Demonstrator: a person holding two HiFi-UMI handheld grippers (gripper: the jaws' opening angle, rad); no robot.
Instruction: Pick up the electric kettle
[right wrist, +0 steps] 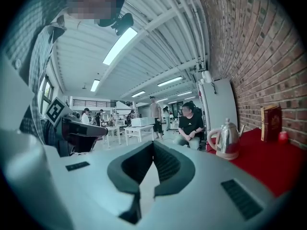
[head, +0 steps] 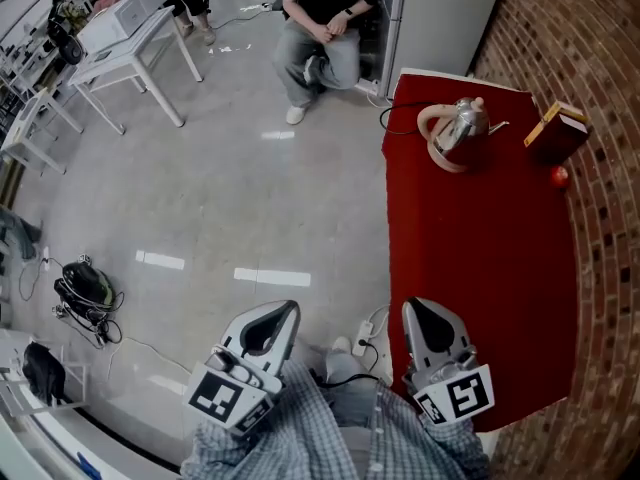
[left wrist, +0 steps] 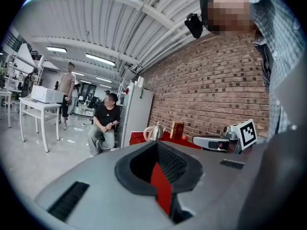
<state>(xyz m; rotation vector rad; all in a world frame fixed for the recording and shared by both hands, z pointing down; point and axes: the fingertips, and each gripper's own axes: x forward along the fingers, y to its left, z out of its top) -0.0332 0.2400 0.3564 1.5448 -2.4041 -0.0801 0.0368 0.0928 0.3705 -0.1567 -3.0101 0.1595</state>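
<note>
A steel electric kettle (head: 458, 128) with a beige handle stands at the far end of the red table (head: 480, 268). It shows small in the left gripper view as kettle (left wrist: 154, 132) and at the right of the right gripper view as kettle (right wrist: 227, 139). My left gripper (head: 285, 308) is shut and empty over the floor, left of the table. My right gripper (head: 413, 306) is shut and empty over the table's near left edge. Both point toward the kettle, well short of it.
A brown box (head: 558, 131) and a small red object (head: 559, 176) sit by the brick wall at the table's far right. A seated person (head: 318, 38) is beyond the table beside a white fridge (head: 440, 18). White tables (head: 130, 48) stand far left; cables (head: 85, 293) lie on the floor.
</note>
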